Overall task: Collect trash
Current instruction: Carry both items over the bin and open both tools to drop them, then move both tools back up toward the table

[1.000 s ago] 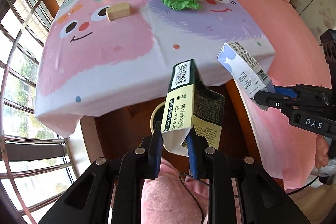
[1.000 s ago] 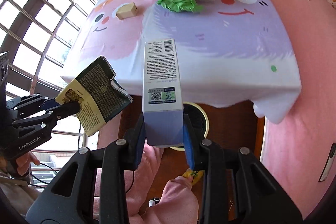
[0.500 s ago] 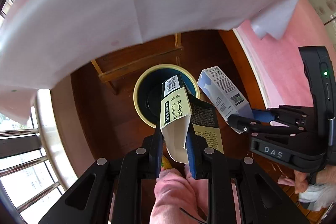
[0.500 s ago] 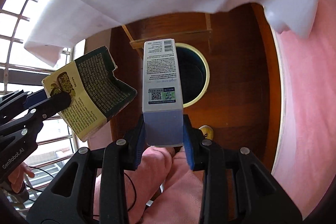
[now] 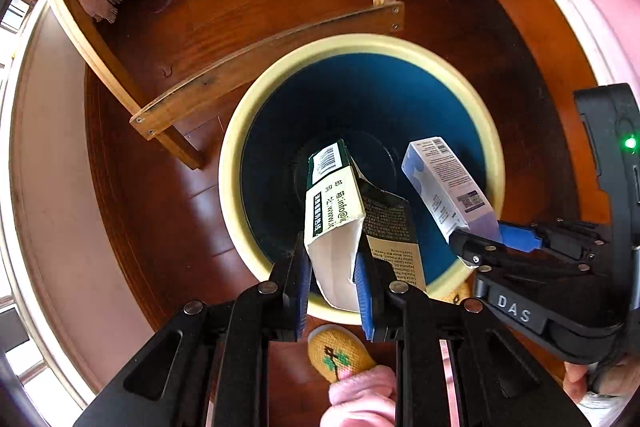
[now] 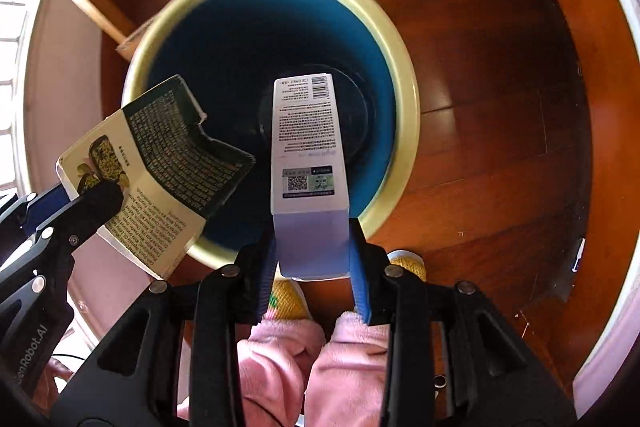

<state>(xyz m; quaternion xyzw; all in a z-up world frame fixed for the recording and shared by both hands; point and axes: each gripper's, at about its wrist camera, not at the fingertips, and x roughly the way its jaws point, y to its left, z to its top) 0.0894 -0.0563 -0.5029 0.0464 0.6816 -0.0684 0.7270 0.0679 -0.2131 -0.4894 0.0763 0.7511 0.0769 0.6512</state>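
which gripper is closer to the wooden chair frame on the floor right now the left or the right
Left. The left gripper, clamping the green and cream box, hangs over the bin's side nearest the chair frame. The right gripper, holding the white and blue box, is over the far side.

left gripper (image 5: 334, 267): pointing down, clamped tight | right gripper (image 6: 314, 259): pointing down, clamped tight, just beside it

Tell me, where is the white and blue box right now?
The white and blue box is clamped in the right gripper, held over the open trash bin, right of the green carton.
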